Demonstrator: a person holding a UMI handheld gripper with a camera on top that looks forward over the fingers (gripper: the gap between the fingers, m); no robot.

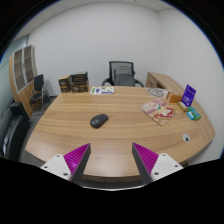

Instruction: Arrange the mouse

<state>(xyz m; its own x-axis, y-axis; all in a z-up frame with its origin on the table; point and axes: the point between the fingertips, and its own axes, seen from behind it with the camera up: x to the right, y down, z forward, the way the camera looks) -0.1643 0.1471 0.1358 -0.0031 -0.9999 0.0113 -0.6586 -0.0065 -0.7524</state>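
Observation:
A dark grey mouse lies on the wooden conference table, left of the middle and well beyond my fingers. My gripper is open and empty, held above the table's near edge. Its two fingers with magenta pads stand wide apart, with bare tabletop showing between them.
Magazines lie to the right of the mouse. A purple sign and a small teal object stand at the right end. Papers and boxes sit at the far side. Office chairs stand behind the table.

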